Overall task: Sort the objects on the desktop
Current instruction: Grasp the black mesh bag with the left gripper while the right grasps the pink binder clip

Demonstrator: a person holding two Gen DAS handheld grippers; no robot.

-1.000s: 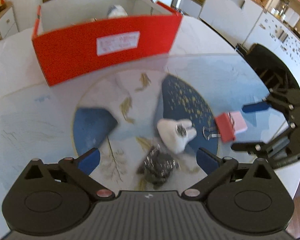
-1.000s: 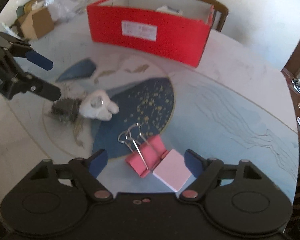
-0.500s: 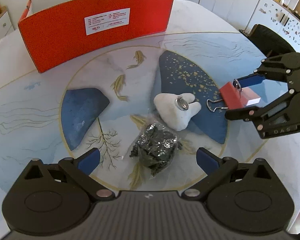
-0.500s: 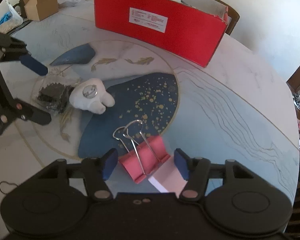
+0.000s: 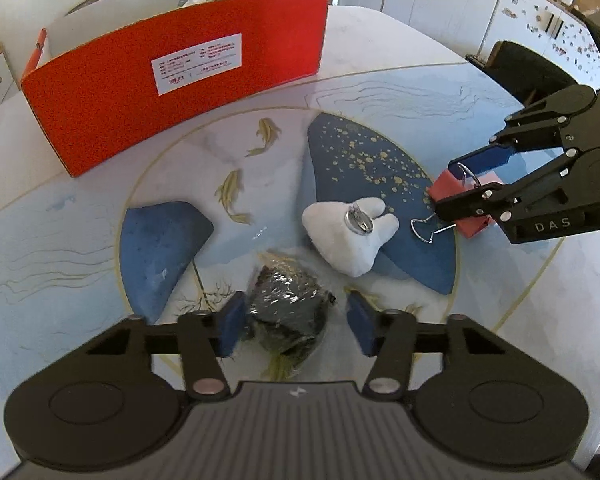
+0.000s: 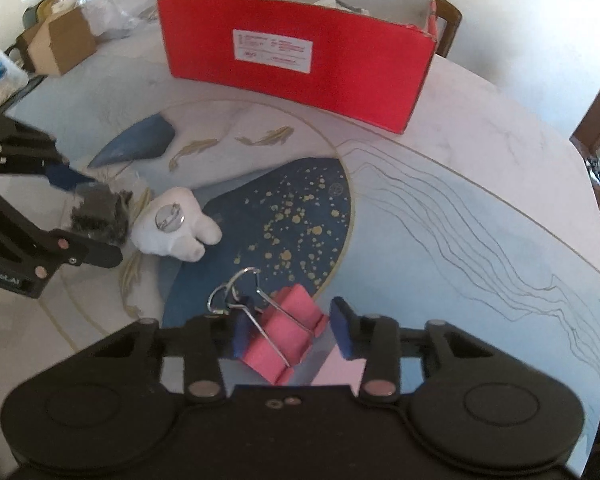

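My left gripper (image 5: 294, 322) has closed around a clear bag of small black items (image 5: 288, 312) on the table; its left pad touches the bag, the right pad is just beside it. My right gripper (image 6: 290, 330) has closed around a pink binder clip (image 6: 282, 340) next to a pink notepad (image 6: 340, 368). A white tooth-shaped plush with a metal badge (image 5: 350, 236) lies between the two. The open red box (image 5: 172, 80) stands at the far side, with some things inside.
A brown cardboard box (image 6: 60, 46) and plastic bags sit at the far left of the round painted table (image 6: 480, 200). A dark chair (image 5: 528, 72) stands beyond the table's right edge; white cabinets stand behind it.
Both grippers have come down and forward and narrowed their jaws, the left around the black bag, the right around the pink binder clip.
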